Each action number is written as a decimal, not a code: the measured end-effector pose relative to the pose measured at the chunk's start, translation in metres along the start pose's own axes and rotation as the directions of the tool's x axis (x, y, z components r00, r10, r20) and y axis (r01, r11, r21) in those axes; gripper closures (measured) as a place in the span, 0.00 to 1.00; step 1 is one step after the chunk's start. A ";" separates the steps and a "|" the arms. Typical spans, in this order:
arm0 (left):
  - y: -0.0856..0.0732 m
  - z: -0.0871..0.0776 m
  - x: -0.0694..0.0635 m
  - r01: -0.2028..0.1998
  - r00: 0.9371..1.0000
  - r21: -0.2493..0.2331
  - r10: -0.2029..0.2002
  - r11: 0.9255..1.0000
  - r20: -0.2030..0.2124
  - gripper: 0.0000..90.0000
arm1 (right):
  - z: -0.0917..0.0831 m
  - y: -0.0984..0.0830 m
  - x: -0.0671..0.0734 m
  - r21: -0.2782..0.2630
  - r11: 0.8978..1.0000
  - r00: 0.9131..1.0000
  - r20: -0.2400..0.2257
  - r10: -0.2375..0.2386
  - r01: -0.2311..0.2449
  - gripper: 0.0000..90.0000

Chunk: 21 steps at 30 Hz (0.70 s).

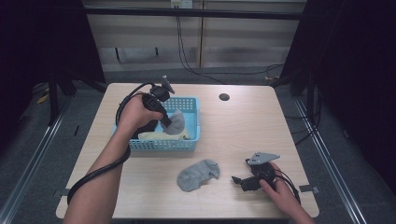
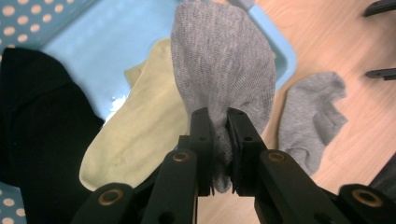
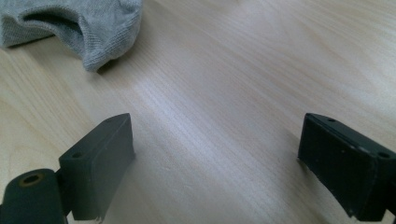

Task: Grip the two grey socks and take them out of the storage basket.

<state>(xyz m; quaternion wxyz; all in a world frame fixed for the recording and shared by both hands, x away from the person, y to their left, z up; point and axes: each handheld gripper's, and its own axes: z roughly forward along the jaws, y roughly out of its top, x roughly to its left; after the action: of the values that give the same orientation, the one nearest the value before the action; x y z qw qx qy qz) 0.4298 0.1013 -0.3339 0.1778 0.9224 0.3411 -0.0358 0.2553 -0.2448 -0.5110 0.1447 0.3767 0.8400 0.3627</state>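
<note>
Our left gripper [image 2: 218, 121] has its jaws pinched narrow on a grey sock [image 2: 224, 70], gripping a bunched fold at one end so the rest hangs as a soft flap over the blue basket [image 1: 194, 122]. In the high view the same sock [image 1: 176, 122] sits just above the basket's inside, beside a pale yellow sock [image 1: 161, 136] and a black garment [image 2: 37, 130] lying in the basket.

A second grey sock [image 1: 198, 174] lies crumpled on the table [image 1: 233, 126], in front of the basket and just to the left of our right gripper [image 1: 237, 179]. In the right gripper view that sock's cuff [image 3: 88, 28] is at the upper left, apart from the jaws, which stand wide with bare wood between them and hold nothing.

We judge these socks to be very light, limp and stretchy, with nothing fragile about them. They will drape and fold instead of holding their shape, and a thin single layer could slip out of a pinch. The better hold is a gathered fold or the thicker ribbed cuff, pressed down slightly against the table so both jaws catch fabric.
</note>
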 end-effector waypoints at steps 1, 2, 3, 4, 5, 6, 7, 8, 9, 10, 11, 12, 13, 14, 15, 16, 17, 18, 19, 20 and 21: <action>0.000 -0.002 -0.002 -0.005 1.000 -0.003 0.005 1.000 0.001 0.91 | 0.000 0.000 0.000 0.000 1.000 1.000 0.000 0.000 0.000 0.11; 0.001 -0.004 -0.004 -0.017 1.000 0.000 0.017 1.000 -0.001 0.91 | 0.000 0.000 0.000 0.000 1.000 1.000 0.000 0.000 0.000 0.11; 0.001 -0.005 -0.006 -0.024 1.000 0.002 0.024 1.000 0.003 0.91 | 0.000 0.000 0.000 0.000 1.000 1.000 0.000 0.000 0.000 0.11; 0.001 -0.006 -0.008 -0.028 1.000 0.004 0.028 1.000 0.004 0.91 | 0.000 0.000 0.000 0.000 1.000 1.000 0.000 0.000 0.000 0.11; 0.001 -0.007 -0.010 -0.029 1.000 0.002 0.029 1.000 0.008 0.91 | 0.000 0.000 0.000 0.000 1.000 1.000 0.000 0.000 0.000 0.11; 0.002 -0.008 -0.012 -0.033 0.999 0.004 0.033 0.999 0.010 0.91 | 0.000 0.000 0.000 0.000 1.000 1.000 0.000 0.000 0.000 0.11; 0.002 -0.009 -0.014 -0.037 0.999 0.004 0.037 0.999 0.010 0.91 | 0.000 0.000 0.000 0.000 1.000 1.000 0.000 0.000 0.000 0.11; 0.002 -0.009 -0.015 -0.035 0.999 0.002 0.035 0.999 0.010 0.91 | 0.000 0.000 0.000 0.000 1.000 1.000 0.000 0.000 0.000 0.11; 0.002 -0.009 -0.017 -0.039 0.999 0.004 0.039 0.999 0.013 0.91 | 0.000 0.000 0.000 0.000 1.000 1.000 0.000 0.000 0.000 0.11; 0.002 -0.009 -0.019 -0.042 0.999 0.002 0.042 0.999 0.014 0.91 | 0.000 0.000 0.000 0.000 1.000 1.000 0.000 0.000 0.000 0.11; 0.002 -0.010 -0.021 -0.054 0.998 0.010 0.054 0.999 0.014 0.91 | 0.000 0.000 0.000 -0.001 1.000 1.000 0.000 -0.003 0.003 0.11; 0.001 -0.009 -0.023 -0.054 0.998 0.008 0.054 0.998 0.015 0.91 | 0.000 0.000 0.000 -0.001 1.000 1.000 0.001 -0.003 0.003 0.11; 0.001 -0.009 -0.025 -0.065 0.998 0.009 0.065 0.998 0.019 0.91 | 0.000 0.000 0.000 -0.001 1.000 1.000 0.000 -0.003 0.003 0.11; 0.001 -0.009 -0.027 -0.067 0.998 0.005 0.067 0.998 0.021 0.91 | 0.000 0.000 0.000 -0.001 1.000 1.000 0.000 -0.002 0.002 0.11; 0.001 -0.009 -0.030 -0.074 0.997 0.007 0.074 0.997 0.024 0.91 | 0.000 0.000 0.000 -0.001 1.000 1.000 0.000 -0.002 0.002 0.11; 0.001 -0.008 -0.032 -0.081 0.996 0.006 0.081 0.997 0.027 0.91 | 0.000 0.000 0.000 -0.001 1.000 1.000 0.001 -0.003 0.003 0.11; 0.001 -0.008 -0.034 -0.089 0.996 0.009 0.089 0.996 0.029 0.91 | 0.000 0.000 0.000 -0.001 1.000 1.000 0.001 -0.003 0.003 0.11; 0.000 -0.007 -0.036 -0.095 0.995 0.007 0.094 0.995 0.032 0.91 | 0.000 0.000 0.000 -0.001 1.000 1.000 0.001 -0.002 0.002 0.11; 0.001 -0.007 -0.039 -0.103 0.994 0.006 0.103 0.995 0.036 0.91 | 0.000 0.000 0.000 -0.001 1.000 1.000 0.001 -0.002 0.002 0.11; 0.000 -0.006 -0.041 -0.103 0.994 0.002 0.102 0.995 0.037 0.91 | 0.000 0.000 0.000 -0.001 1.000 1.000 0.001 -0.002 0.002 0.11; 0.001 -0.006 -0.043 -0.110 0.993 0.006 0.110 0.994 0.044 0.91 | 0.000 0.000 0.000 -0.001 1.000 1.000 0.001 -0.002 0.002 0.11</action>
<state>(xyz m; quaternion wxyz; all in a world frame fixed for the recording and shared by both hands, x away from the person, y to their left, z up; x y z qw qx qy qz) 0.3967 0.0763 -0.3202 0.1832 0.9394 0.2857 -0.0473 0.2554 -0.2449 -0.5111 0.1455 0.3758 0.8402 0.3627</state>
